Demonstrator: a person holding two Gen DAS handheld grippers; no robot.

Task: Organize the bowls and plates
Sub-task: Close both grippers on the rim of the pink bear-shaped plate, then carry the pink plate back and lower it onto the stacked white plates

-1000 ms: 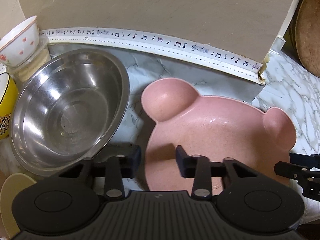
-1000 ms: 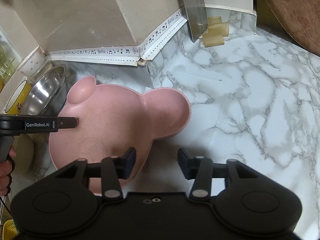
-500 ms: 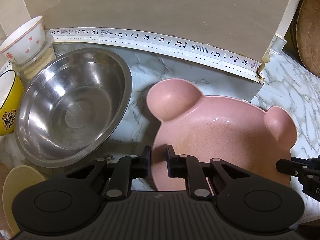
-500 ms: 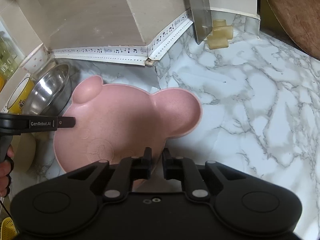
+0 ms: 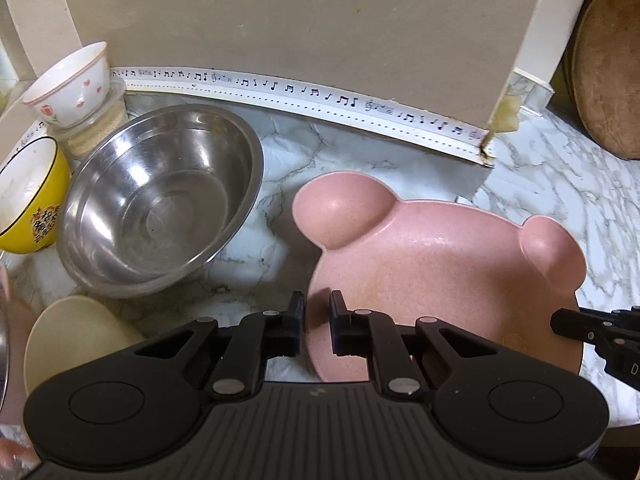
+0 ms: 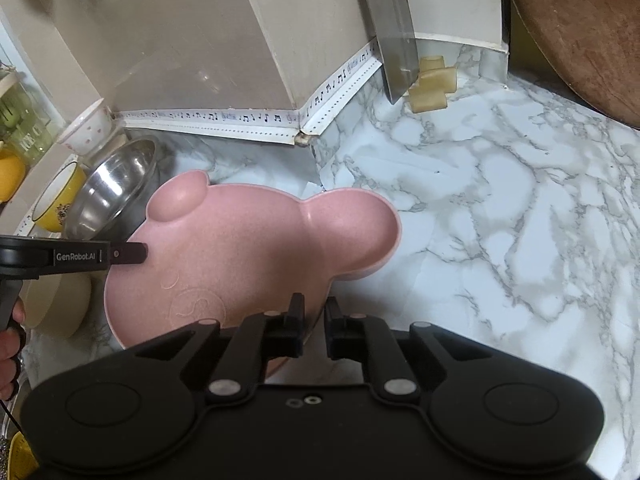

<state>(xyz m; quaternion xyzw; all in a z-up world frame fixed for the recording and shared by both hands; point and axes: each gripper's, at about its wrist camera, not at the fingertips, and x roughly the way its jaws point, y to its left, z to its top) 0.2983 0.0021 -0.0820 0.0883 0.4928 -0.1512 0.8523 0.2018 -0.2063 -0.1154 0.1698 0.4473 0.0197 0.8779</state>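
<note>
A pink bear-shaped plate (image 5: 432,264) with two round ears is held a little above the marble counter. My left gripper (image 5: 316,312) is shut on its left rim. My right gripper (image 6: 314,314) is shut on its right rim; the plate shows in the right wrist view (image 6: 256,256) too. A steel mixing bowl (image 5: 160,200) stands left of the plate. A yellow bowl (image 5: 28,200), a white floral bowl (image 5: 70,84) on a glass jar, and a cream dish (image 5: 72,340) sit further left.
A beige wall with music-note trim (image 5: 320,96) runs behind. A wooden board (image 6: 580,28) leans at the far right. A cleaver blade (image 6: 394,28) and beige blocks (image 6: 432,84) stand in the corner. Marble counter (image 6: 500,220) spreads to the right.
Both grippers closed from open onto the plate's rims. The plate has lifted slightly and both cameras pulled back a little.
</note>
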